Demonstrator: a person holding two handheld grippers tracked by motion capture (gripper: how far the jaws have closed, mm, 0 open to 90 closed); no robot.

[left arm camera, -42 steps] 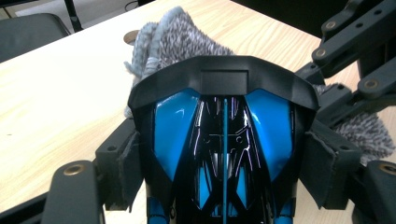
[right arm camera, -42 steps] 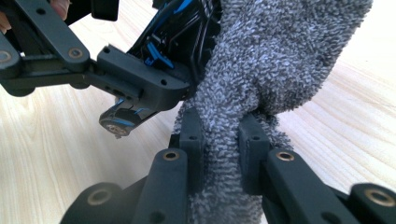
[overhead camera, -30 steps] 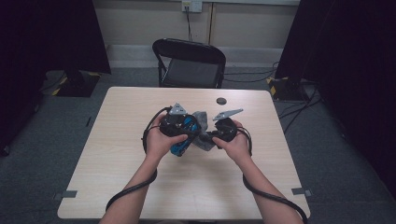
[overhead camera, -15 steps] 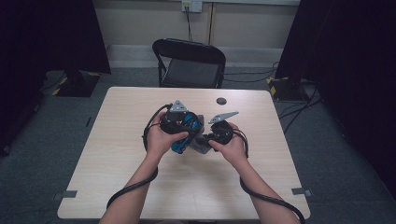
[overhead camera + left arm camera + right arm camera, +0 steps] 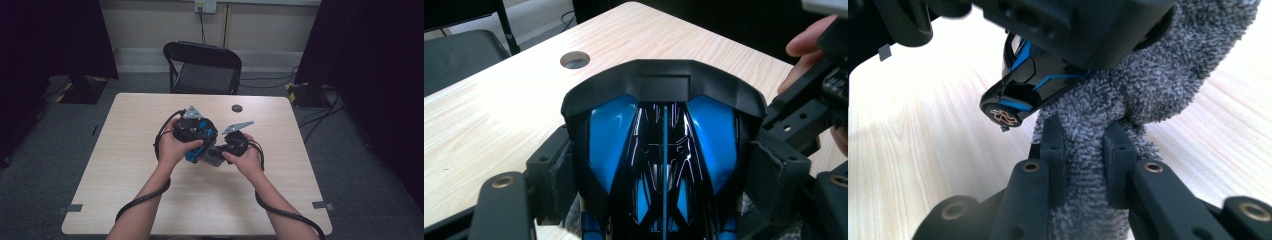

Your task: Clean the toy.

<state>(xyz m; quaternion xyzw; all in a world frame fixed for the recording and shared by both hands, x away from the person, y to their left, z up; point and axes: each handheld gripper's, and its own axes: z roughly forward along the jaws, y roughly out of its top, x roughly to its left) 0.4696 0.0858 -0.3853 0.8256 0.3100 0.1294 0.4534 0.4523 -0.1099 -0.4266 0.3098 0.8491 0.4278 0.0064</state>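
Left gripper (image 5: 664,165) clamped on glossy blue-and-black plastic toy car (image 5: 664,150), right gripper (image 5: 1083,150) pinching grey terry cloth (image 5: 1128,95) against it, above pale wooden bench (image 5: 280,200)

A light wooden table with a pale grain (image 5: 150,200) stands on grey carpet (image 5: 45,165). Near its far edge lies a small round dark disc (image 5: 237,108); the left gripper view shows it as a round hole in the tabletop (image 5: 575,59). Behind the far edge a black folding chair with a padded seat (image 5: 202,65) faces the table, close to it but apart. Behind the chair runs a cream wall with a pale skirting (image 5: 150,30), and a white socket plate (image 5: 205,5) sits on it with a dark cable hanging down. Black curtains (image 5: 50,40) hang at both sides. Strips of yellow-black tape (image 5: 292,90) lie on the floor at right beside loose cables.
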